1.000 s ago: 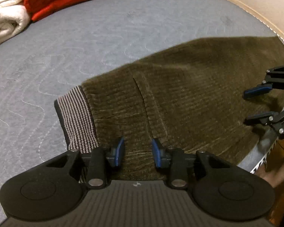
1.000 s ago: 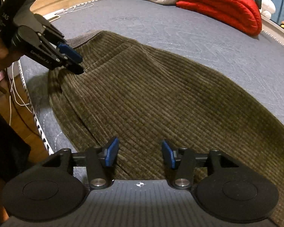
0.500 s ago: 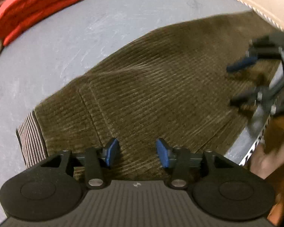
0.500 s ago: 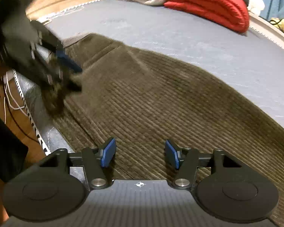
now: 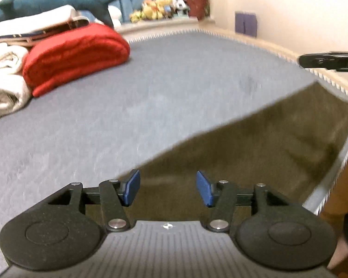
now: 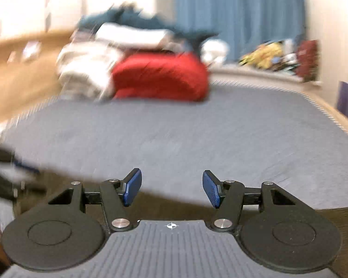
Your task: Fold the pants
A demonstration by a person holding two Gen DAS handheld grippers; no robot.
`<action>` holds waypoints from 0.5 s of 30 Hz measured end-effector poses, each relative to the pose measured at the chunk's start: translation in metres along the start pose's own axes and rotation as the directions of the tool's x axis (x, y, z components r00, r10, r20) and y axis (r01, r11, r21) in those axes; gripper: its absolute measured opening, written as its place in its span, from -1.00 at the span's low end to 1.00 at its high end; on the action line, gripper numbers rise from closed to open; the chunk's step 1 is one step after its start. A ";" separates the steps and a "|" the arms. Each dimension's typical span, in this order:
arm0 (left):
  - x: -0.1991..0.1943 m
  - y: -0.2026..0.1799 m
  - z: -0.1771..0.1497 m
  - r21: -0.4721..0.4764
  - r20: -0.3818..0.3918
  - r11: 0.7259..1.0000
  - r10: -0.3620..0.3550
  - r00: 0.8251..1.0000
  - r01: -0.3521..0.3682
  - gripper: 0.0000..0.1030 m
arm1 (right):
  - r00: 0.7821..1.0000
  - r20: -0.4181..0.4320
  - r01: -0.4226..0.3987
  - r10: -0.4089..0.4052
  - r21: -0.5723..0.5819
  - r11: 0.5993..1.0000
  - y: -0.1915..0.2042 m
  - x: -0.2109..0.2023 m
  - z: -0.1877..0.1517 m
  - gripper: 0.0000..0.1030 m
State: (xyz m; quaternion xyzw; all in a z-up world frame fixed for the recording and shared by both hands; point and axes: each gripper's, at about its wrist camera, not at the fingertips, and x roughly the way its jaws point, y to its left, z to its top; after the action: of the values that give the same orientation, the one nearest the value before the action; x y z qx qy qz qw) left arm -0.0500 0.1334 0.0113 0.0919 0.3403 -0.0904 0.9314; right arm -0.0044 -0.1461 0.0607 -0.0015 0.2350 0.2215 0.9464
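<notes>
The dark olive corduroy pants [image 5: 255, 146] lie flat along the near edge of the grey mattress [image 5: 150, 88]; the right wrist view shows only a dark strip of them [image 6: 174, 203] below the fingers. My left gripper [image 5: 168, 187] is open and empty, raised above the pants. My right gripper [image 6: 171, 188] is open and empty, also raised and tilted up toward the room. Part of the right gripper shows at the right edge of the left wrist view [image 5: 329, 61]. Both views are blurred by motion.
A folded red blanket [image 5: 74, 53] and white folded towels [image 5: 4, 76] sit at the far side of the mattress, with a blue plush shark [image 5: 53, 3] behind. Blue curtains [image 6: 239, 16] and soft toys [image 6: 273, 55] line the back. The mattress edge [image 5: 341, 159] runs at right.
Both grippers have lifted away from the pants and tilted up, so the views now look across the bed to the room. The jaws stay open.
</notes>
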 end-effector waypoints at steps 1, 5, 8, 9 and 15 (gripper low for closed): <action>-0.001 -0.003 0.006 -0.012 0.022 1.000 -0.001 1.000 0.002 0.27 | 0.999 0.032 0.020 -0.021 0.026 0.999 -0.013 -0.010 0.006 0.17; 0.007 -0.022 0.030 -0.053 0.118 0.998 -0.032 0.992 0.038 0.46 | 0.981 0.130 0.126 -0.143 0.126 0.984 -0.065 -0.040 0.013 0.18; 0.015 -0.039 0.042 -0.052 0.152 0.996 -0.057 0.987 0.066 0.46 | 0.958 0.163 0.198 -0.234 0.213 0.957 -0.108 -0.055 0.002 0.29; 0.021 -0.045 0.045 -0.050 0.165 0.996 -0.066 0.984 0.075 0.46 | 0.947 0.166 0.233 -0.274 0.232 0.944 -0.119 -0.057 -0.005 0.36; 0.051 -0.071 0.055 -0.046 0.187 0.996 -0.072 0.980 0.082 0.47 | 0.877 0.095 0.422 -0.472 0.320 0.848 -0.186 -0.051 -0.057 0.68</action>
State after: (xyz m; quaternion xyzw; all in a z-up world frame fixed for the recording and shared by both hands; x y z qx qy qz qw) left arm 0.0060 0.0467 0.0119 0.0450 0.2580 -0.1252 0.9569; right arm 0.0082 -0.3416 0.0141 0.1009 0.1764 -0.0429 0.9782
